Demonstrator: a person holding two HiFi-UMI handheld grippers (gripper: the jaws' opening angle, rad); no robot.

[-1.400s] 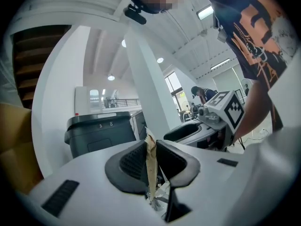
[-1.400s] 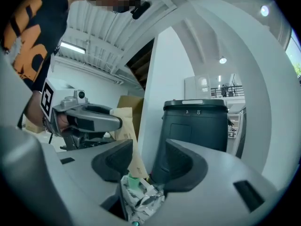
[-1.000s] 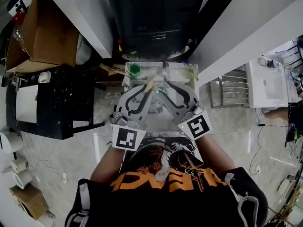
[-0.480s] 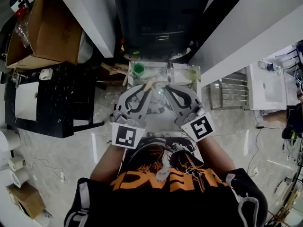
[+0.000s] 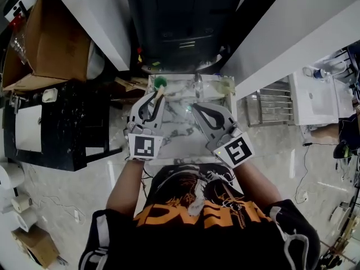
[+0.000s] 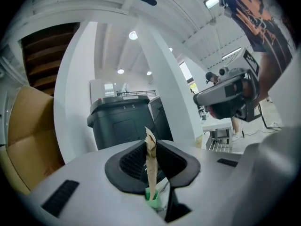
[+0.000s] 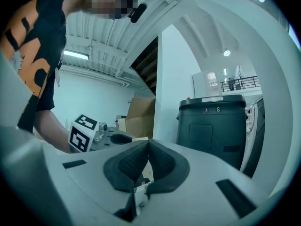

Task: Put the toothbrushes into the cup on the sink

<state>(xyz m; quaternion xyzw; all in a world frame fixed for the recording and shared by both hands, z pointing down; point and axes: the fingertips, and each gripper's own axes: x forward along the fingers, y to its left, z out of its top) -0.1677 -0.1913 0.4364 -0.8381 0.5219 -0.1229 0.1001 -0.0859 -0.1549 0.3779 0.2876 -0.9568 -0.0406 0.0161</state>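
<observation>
In the head view my left gripper [image 5: 158, 93] is shut on a tan-handled toothbrush [image 5: 160, 90], whose far end reaches the green cup [image 5: 161, 82] at the sink's back left. The left gripper view shows the toothbrush [image 6: 150, 157] upright between the pads, with a green piece at its lower end. My right gripper [image 5: 194, 105] hovers over the marble sink top [image 5: 180, 133], a little right of centre. Its pads [image 7: 136, 161] meet with nothing between them. The right gripper [image 6: 230, 95] also shows at the right of the left gripper view.
A faucet [image 5: 197, 83] and a clear container [image 5: 226, 85] stand at the sink's back edge. A dark bin [image 5: 180, 21] sits behind the sink. White walls flank it, with a black cabinet [image 5: 62, 122] and a cardboard box [image 5: 50, 38] to the left.
The two grippers met tip to tip over the sink's middle; now the left has swung left and back to the green cup with the toothbrush. The right gripper stays near the centre.
</observation>
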